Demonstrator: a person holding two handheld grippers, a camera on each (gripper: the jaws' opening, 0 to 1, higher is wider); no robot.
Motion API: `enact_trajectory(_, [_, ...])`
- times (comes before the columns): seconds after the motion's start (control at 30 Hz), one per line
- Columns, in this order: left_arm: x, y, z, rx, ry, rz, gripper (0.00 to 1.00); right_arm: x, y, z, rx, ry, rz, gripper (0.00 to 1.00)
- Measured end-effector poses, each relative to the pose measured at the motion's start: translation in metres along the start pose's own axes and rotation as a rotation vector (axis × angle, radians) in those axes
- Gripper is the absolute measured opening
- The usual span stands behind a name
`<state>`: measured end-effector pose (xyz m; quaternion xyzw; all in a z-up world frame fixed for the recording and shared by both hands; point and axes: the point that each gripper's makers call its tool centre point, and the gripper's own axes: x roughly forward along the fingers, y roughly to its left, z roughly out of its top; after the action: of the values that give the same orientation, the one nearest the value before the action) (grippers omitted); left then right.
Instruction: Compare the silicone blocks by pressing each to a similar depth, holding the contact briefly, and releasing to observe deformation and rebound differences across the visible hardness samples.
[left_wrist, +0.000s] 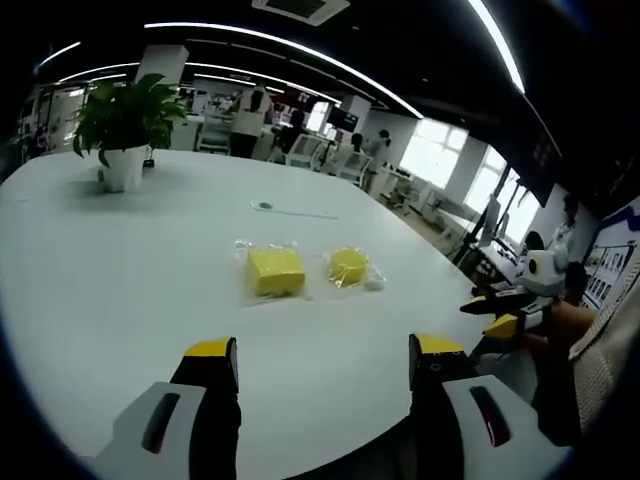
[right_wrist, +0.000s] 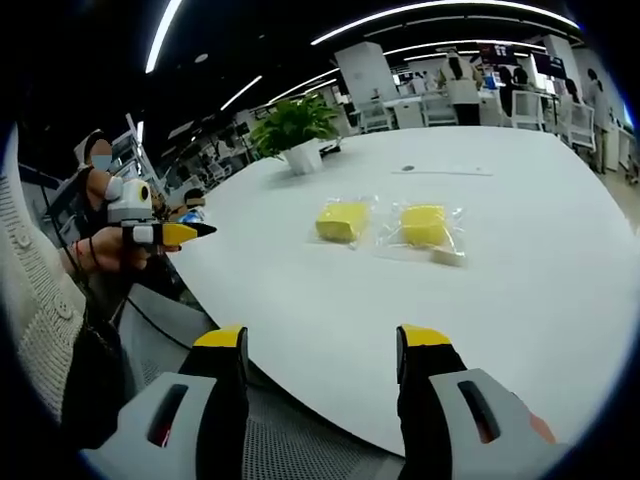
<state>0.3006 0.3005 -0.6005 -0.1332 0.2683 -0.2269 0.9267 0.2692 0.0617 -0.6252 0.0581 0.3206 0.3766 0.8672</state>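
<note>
Right then, the left gripper (left_wrist: 323, 352) hung over the near edge of the white desk (left_wrist: 120, 270), its yellow-tipped jaws spread wide with nothing between them, pointing straight across toward the two yellow silicone blocks. In the left gripper view the squarer block (left_wrist: 275, 270) lay in its clear wrapper just beside the rounder block (left_wrist: 348, 265), also wrapped, both flat on the desk and well apart from the jaws. The right gripper (right_wrist: 322, 345) sat back off the desk edge, its jaws likewise spread and gripping nothing, with a grey mesh chair seat (right_wrist: 290, 450) showing below them. From its view the two blocks lay side by side out on the desk, one wrapped piece (right_wrist: 342, 220) on the left and the other (right_wrist: 424, 224) on the right, close together but whether their wrappers touched could not be told. The other gripper came into each view from the side, held in a person's hand (right_wrist: 100, 250), a knitted sleeve (right_wrist: 40, 320) beside it. Farther out stood a potted plant (left_wrist: 125, 125) in a white pot, and a thin flat strip (left_wrist: 295, 210) lay beyond the blocks, with an office behind.
</note>
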Motion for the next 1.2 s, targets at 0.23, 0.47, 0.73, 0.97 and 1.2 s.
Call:
enact_trajectory(0.23, [0.018, 0.005, 0.011, -0.006, -0.004, 0.000, 0.70, 0.004, -0.009, 0.003, 0.007, 0.017, 0.000, 0.56])
enact_trajectory(0.47, [0.036, 0.014, 0.023, -0.011, -0.007, 0.001, 0.70, 0.009, -0.016, 0.005, 0.008, 0.046, 0.008, 0.55])
enact_trajectory(0.73, [0.060, 0.025, 0.041, 0.003, -0.022, 0.014, 0.70, 0.018, -0.030, 0.020, 0.008, 0.049, 0.003, 0.55])
enact_trajectory(0.97, [0.080, 0.034, 0.052, -0.005, -0.009, -0.001, 0.69, 0.023, -0.041, 0.027, 0.004, 0.057, -0.003, 0.55])
enact_trajectory(1.2, [0.106, 0.048, 0.062, -0.031, 0.015, -0.012, 0.68, 0.028, -0.043, 0.026, 0.009, 0.073, 0.000, 0.55])
